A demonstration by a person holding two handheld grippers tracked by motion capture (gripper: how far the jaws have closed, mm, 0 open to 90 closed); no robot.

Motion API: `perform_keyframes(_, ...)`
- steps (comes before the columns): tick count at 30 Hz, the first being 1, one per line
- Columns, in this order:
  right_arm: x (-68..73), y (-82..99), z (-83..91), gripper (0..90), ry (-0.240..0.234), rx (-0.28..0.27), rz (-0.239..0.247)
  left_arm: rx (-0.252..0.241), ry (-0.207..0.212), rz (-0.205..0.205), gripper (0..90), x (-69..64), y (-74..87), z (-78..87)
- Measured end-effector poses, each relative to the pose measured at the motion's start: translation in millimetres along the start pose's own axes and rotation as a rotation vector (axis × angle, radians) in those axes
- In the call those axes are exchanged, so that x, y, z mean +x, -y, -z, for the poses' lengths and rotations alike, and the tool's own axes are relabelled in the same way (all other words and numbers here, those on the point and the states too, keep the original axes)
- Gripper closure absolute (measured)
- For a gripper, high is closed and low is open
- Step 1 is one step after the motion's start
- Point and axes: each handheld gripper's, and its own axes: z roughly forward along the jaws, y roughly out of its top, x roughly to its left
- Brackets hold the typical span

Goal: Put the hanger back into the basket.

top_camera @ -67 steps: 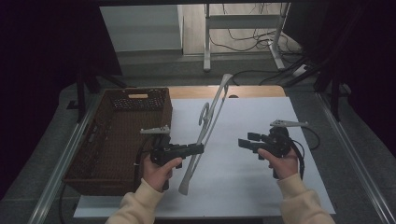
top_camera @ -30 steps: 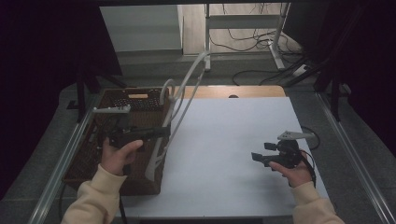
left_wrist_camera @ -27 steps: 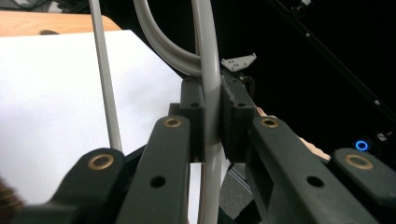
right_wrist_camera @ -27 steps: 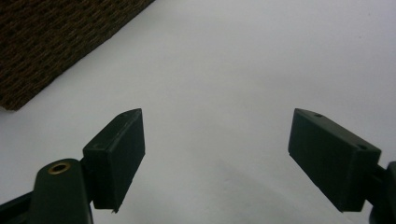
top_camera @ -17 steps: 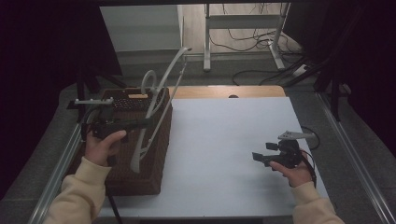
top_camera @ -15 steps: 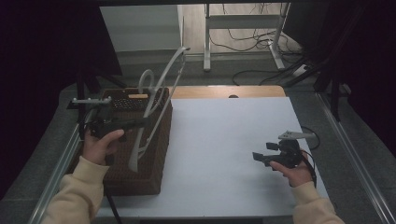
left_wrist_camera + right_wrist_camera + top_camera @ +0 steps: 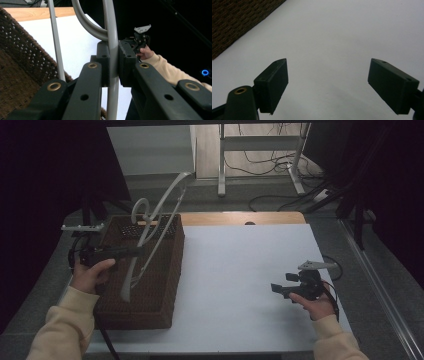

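The left hand-held gripper (image 7: pixel 134 252) was clamped on the grey clothes hanger (image 7: pixel 152 227), whose long axis slanted up and away over the wicker basket (image 7: pixel 167 270); the right hand-held gripper (image 7: pixel 328 86), jaws apart, hovered well off over the worktop (image 7: pixel 240 270)

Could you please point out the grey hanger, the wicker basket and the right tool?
grey hanger (image 7: pixel 156 210), high view, on its slanted arm.
wicker basket (image 7: pixel 165 265), high view, on its right wall.
right tool (image 7: pixel 276 288), high view, between its fingertips.
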Motion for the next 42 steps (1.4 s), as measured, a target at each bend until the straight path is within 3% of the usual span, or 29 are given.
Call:
perform_keyframes(5,-0.1,0.1,-0.2,16.3,0.002,0.0,0.0,0.012,0.011,-0.025,81.2,4.3,4.6,7.1)
perform_keyframes(18,-0.3,0.6,-1.1,16.3,0.006,0.008,0.001,0.078,-0.05,-0.026,81.2,19.8,15.2,21.3)
perform_keyframes(31,0.5,0.9,-3.4,16.3,0.009,0.018,0.0,0.149,-0.091,0.007,81.1,40.6,34.1,38.2)
perform_keyframes(42,-0.4,1.3,-3.6,16.2,0.012,0.022,-0.001,0.204,-0.106,0.026,81.1,51.6,52.0,40.8)
